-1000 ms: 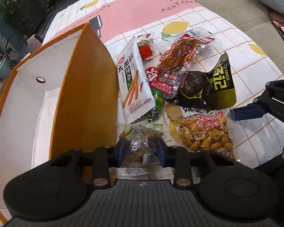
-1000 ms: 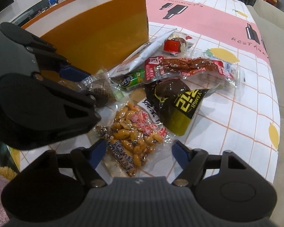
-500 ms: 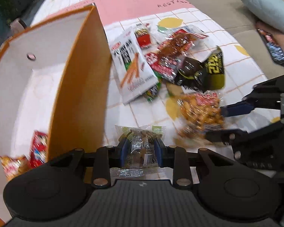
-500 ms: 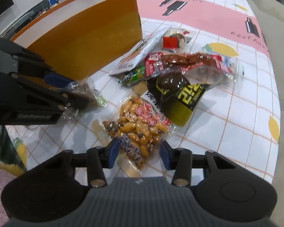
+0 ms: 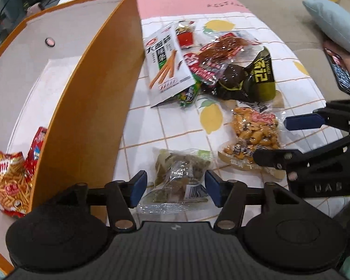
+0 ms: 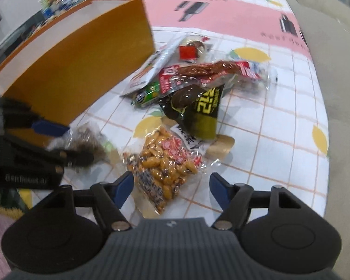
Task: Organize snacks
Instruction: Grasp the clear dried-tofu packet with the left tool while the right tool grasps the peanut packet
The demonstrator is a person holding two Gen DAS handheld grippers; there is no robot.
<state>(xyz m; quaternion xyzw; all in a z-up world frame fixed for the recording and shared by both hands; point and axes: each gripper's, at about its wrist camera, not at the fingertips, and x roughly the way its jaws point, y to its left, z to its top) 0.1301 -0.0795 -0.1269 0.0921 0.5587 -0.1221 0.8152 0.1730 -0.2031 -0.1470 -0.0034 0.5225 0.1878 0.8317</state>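
My left gripper (image 5: 175, 187) is open; a clear packet of brown snacks (image 5: 181, 175) lies between its blue fingers, which stand apart from it. My right gripper (image 6: 171, 189) is open around the near end of a clear peanut packet (image 6: 165, 161) on the table; that packet also shows in the left wrist view (image 5: 254, 137). The orange box (image 5: 88, 107) with white inside stands at the left and holds a fries bag (image 5: 9, 182) and a red packet (image 5: 37, 147). More snacks lie in a pile: a white stick-snack bag (image 5: 165, 63) and a black-yellow packet (image 5: 247, 79).
The table has a white checked cloth (image 6: 279, 144) with lemons and a pink band. A beige sofa (image 6: 338, 46) runs along the right edge. A blue cushion (image 5: 333, 23) and a phone (image 5: 340, 72) lie on it.
My left gripper has opened and let go of the clear brown-snack packet beside the box. My right gripper, which had narrowed on the peanut packet, has opened wider again.
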